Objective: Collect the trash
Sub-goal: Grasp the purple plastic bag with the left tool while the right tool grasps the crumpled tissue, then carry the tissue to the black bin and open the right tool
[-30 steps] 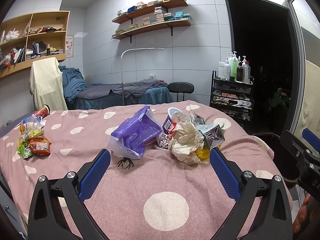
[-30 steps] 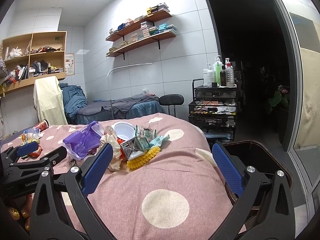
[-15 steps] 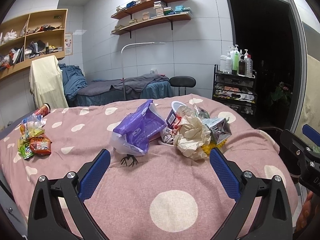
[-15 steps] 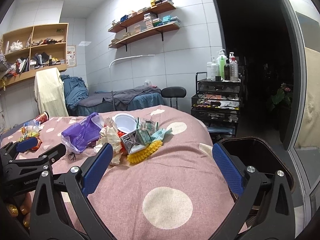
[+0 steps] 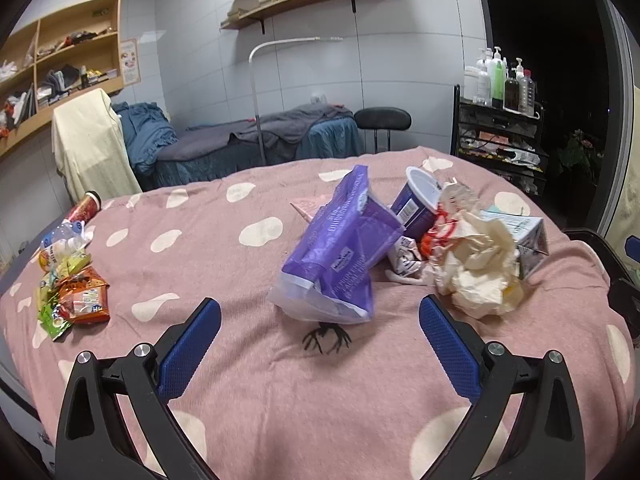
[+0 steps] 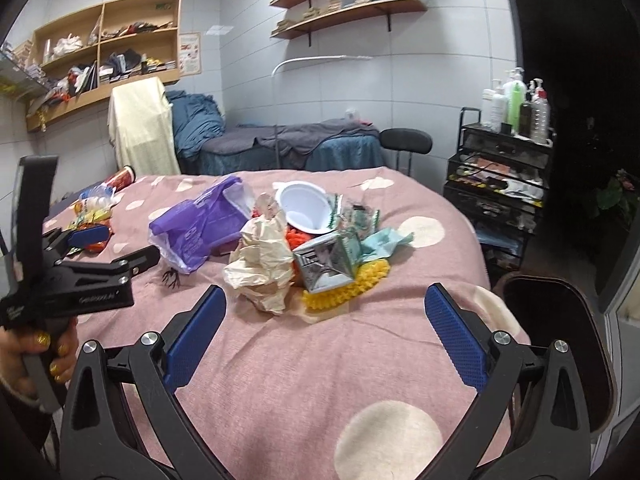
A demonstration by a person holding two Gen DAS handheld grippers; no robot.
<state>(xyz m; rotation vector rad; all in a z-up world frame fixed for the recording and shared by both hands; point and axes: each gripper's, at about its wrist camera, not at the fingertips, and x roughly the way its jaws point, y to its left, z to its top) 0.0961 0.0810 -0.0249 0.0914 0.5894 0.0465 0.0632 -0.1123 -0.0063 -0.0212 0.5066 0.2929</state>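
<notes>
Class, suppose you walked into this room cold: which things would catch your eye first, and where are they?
The trash pile mid-bed on the pink spotted cover: a purple bag on its left, crumpled paper at the front, a white bowl behind. A smaller heap of snack wrappers lies apart at the bed's left edge. Both grippers, left and right, are open and empty short of the pile.
</notes>
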